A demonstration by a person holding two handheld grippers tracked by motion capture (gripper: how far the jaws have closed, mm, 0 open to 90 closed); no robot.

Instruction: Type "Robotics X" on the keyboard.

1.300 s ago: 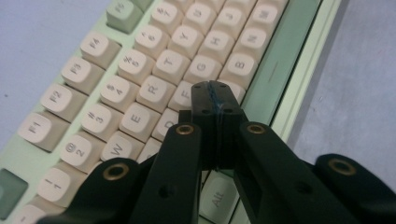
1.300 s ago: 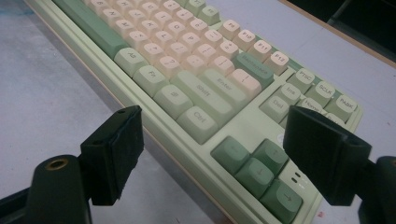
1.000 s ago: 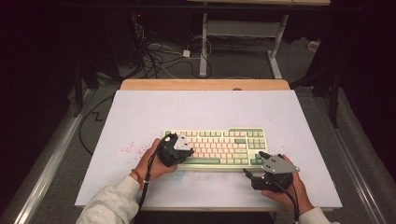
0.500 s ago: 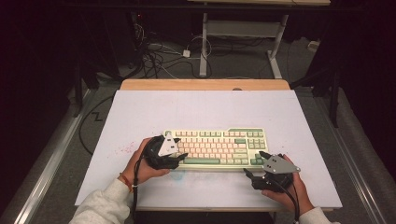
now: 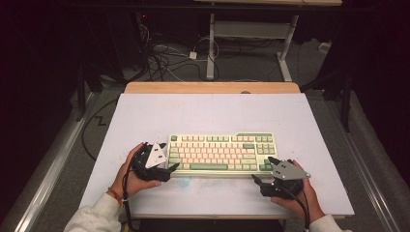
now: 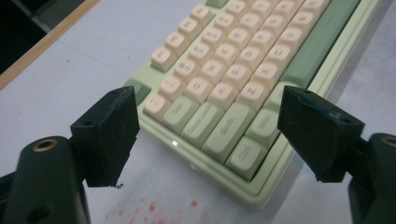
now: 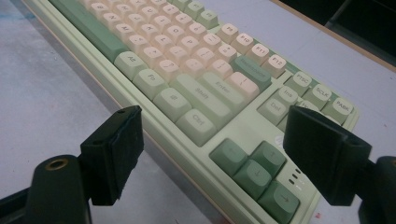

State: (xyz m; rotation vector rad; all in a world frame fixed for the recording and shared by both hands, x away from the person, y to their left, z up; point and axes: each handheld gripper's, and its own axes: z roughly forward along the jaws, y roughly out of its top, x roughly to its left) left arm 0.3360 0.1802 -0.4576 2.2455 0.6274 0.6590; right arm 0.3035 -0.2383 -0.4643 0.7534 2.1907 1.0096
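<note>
One keyboard lies flat on the pale mat, near the front edge of the table and square to it, its long side running from 9 o'clock to 3 o'clock in the high view. It is placed where both hands can reach an end without stretching.

Two grippers flank it. The left gripper sits at the keyboard's 9 o'clock end, jaws pointing toward 3 o'clock at the front left corner. Its jaws have just been opening and now stand wide apart with nothing pressed between them. In the left gripper view that corner of the keyboard lies in the gap ahead of the pads, which touch neither the case nor the keys.

The right gripper rests at about 5 o'clock of the keyboard, jaws spread and empty, aimed at the front right corner. In the right gripper view the four arrow keys sit between and just beyond the jaws (no contact there either).

The mirrored stance suggests a two-handed pick-up or shift, each gripper taking one end so the long case stays level; this is a judgement, not a thing seen.

Count: one keyboard, two grippers, two hands, one mat, one table. A scatter of red flecks marks the mat just in front of the left corner.
</note>
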